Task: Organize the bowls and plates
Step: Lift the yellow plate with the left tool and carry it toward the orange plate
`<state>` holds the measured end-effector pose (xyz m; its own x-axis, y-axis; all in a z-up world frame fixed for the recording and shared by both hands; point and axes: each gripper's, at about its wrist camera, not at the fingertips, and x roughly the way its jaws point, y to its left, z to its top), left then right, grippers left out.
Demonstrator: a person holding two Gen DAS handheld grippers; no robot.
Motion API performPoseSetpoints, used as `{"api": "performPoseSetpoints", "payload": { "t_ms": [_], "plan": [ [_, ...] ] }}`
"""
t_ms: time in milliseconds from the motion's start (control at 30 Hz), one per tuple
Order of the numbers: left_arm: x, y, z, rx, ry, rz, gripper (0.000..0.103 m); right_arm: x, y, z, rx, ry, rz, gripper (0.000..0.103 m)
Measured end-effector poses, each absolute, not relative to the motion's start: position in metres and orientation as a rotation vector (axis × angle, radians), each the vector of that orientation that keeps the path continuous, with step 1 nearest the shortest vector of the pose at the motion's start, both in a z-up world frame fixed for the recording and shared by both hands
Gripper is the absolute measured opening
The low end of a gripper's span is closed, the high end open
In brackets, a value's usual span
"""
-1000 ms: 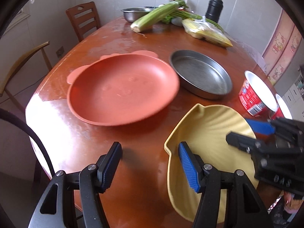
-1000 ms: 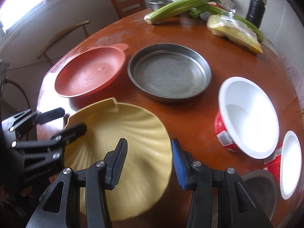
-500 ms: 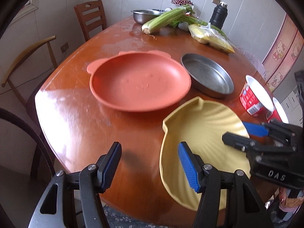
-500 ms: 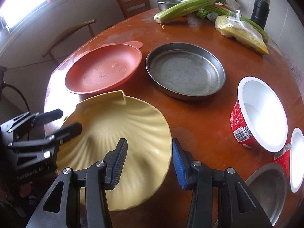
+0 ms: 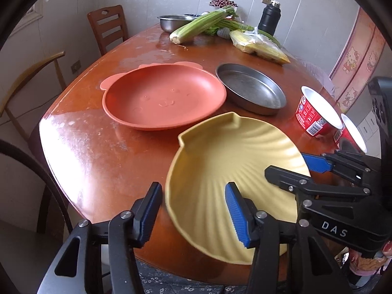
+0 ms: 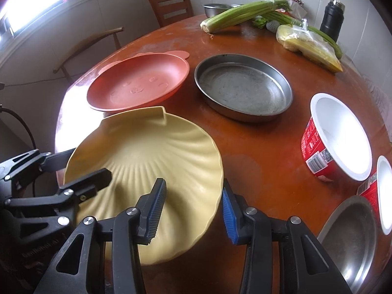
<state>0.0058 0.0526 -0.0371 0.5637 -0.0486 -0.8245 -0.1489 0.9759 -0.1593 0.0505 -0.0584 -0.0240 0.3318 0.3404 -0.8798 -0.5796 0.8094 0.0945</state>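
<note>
Shell plate straddled at both rims, left gripper and right gripper spread, not pinching; likely headed for orange plate at 11 o'clock.

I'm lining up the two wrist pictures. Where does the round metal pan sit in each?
Left wrist view: the round metal pan lies right of centre in the upper half, just right of the orange plate.
Right wrist view: the pan lies right of centre, upper half, again right of the orange plate.
Shared landmark: the yellow shell plate in front.
</note>
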Motion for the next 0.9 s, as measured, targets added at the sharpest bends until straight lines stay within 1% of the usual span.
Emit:
{"api": "performPoseSetpoints", "payload": {
  "t_ms": [600,900],
  "plan": [
    [0.008,0.045,-0.035,-0.213,0.960,0.038,0.051,0.050,-0.069,-0.023,-0.197,1.082,0.604,0.044],
    [0.008,0.047,-0.018,-0.197,0.912,0.014,0.051,0.050,-0.075,-0.002,-0.151,1.056,0.619,0.044]
  ]
}}
